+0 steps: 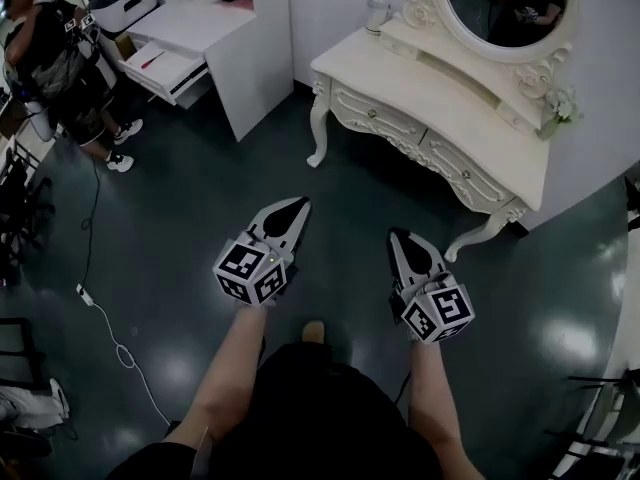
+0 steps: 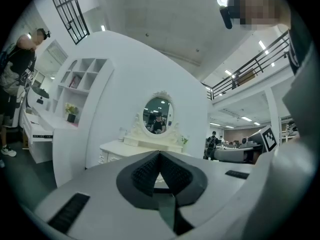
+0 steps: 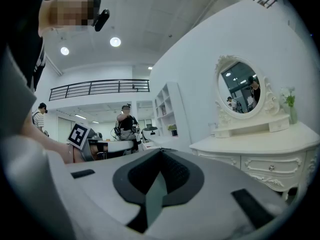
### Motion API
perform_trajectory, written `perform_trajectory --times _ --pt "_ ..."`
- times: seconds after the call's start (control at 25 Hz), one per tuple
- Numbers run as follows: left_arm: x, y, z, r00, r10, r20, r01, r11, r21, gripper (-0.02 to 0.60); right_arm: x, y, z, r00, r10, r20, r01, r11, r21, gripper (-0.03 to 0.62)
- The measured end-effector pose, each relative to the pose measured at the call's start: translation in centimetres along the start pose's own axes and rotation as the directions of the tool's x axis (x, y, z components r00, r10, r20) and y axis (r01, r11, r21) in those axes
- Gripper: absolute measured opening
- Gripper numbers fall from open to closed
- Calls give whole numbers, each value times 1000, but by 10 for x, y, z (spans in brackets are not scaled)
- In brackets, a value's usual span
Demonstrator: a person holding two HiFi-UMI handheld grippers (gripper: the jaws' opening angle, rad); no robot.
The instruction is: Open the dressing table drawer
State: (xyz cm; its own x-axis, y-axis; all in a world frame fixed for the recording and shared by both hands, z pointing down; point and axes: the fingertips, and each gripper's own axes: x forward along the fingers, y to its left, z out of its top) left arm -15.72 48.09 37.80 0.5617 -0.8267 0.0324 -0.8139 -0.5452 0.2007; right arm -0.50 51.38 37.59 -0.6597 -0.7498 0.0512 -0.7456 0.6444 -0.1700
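Dressing table (image 1: pixel 440 93) stands upper right against the wall (image 1: pixel 335 8), w/ a mirror (image 1: pixel 505 3) on its back edge, flowers (image 1: pixel 560 106) at its right end and drawers (image 1: pixel 372 114) across its front. Left gripper (image 1: pixel 298 204) and right gripper (image 1: pixel 398 236) sit side by side on the near side (well apart from it). Desk (image 1: pixel 205 30) stands left of the table. A person (image 1: pixel 60 68) stands far left, a cable (image 1: pixel 105 323) on the floor (image 1: pixel 200 198) nearby.

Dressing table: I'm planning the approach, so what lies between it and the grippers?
Only bare dark floor. The head view shows nothing standing between the left gripper, the right gripper and the dressing table.
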Motion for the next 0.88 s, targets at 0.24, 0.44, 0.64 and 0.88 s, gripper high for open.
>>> perform_trajectory --times 0.24,0.44,0.64,0.88 --pt "18 43 6 1000 4 5 -4 1000 -16 14 43 -10 4 1000 -6 13 6 1000 16 5" --pt "31 64 7 1000 9 13 -9 1000 -23 14 67 -19 6 1000 -2 27 1 1000 23 5" --pt "48 76 12 1000 4 16 -4 1000 -26 14 83 -31 10 999 -5 32 4 1000 29 5" --pt "84 94 19 1000 -12 19 12 1000 -25 14 111 -58 17 999 -17 39 16 1000 22 5"
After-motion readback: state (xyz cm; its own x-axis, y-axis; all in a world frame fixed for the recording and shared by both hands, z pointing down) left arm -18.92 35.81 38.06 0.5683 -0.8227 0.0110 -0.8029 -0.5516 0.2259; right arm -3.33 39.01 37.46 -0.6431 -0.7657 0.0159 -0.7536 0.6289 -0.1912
